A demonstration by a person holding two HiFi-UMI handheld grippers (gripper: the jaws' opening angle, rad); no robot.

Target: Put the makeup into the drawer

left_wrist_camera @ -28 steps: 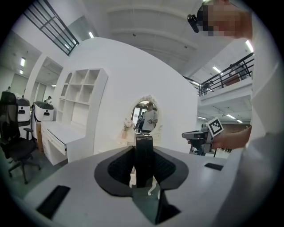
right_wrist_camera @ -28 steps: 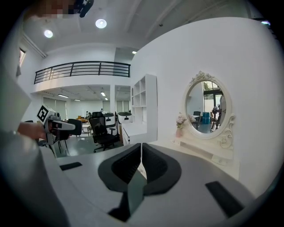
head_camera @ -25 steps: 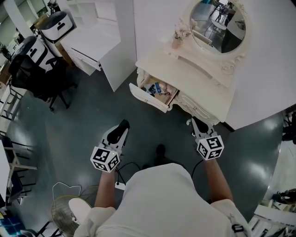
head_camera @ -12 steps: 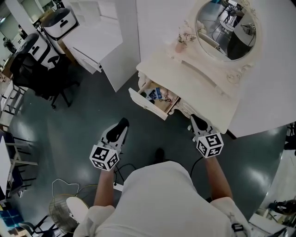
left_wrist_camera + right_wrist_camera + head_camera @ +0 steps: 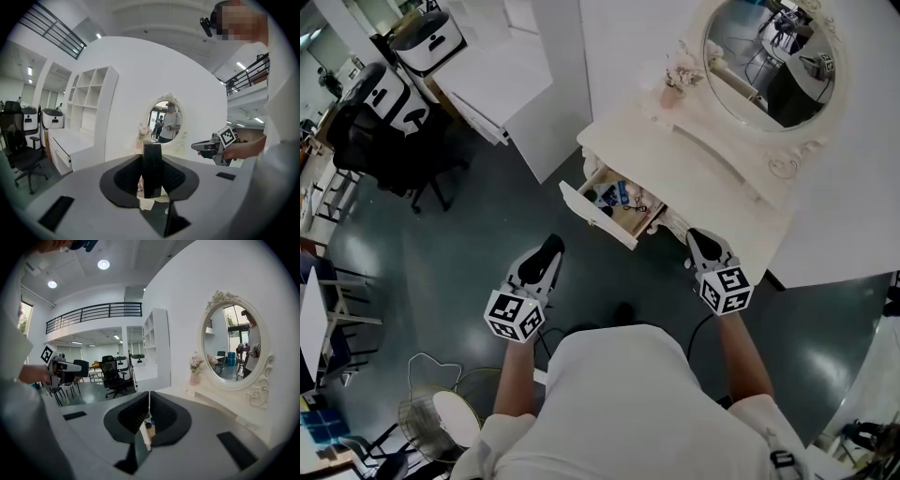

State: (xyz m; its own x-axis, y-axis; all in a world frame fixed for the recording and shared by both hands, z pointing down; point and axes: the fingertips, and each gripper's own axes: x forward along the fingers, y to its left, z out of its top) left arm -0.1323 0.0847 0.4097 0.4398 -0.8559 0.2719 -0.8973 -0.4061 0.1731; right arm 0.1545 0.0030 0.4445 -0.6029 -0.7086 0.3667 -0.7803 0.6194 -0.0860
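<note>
The person stands in front of a white dressing table [image 5: 670,155] with an oval mirror [image 5: 769,56] and holds one gripper in each hand. The left gripper [image 5: 549,247] is over the dark floor [image 5: 469,244], in front of the table and a little to the left of the open drawer [image 5: 595,216], not touching it. Its jaws are partly apart and press on a black makeup box [image 5: 152,161], which stands upright between them; the left gripper view shows the pads on both sides of this box. The right gripper [image 5: 701,238] is near the front edge of the table, just to the right of the drawer. Its jaws are closed together, with only a thin line between the pads, and nothing is between them. The drawer is pulled out toward the person, and some small makeup items [image 5: 616,195], some of them blue, already lie inside it. A small pink vase with flowers [image 5: 674,86] stands on the table beside the mirror. A black office chair [image 5: 389,141] is well apart, at the left.
</note>
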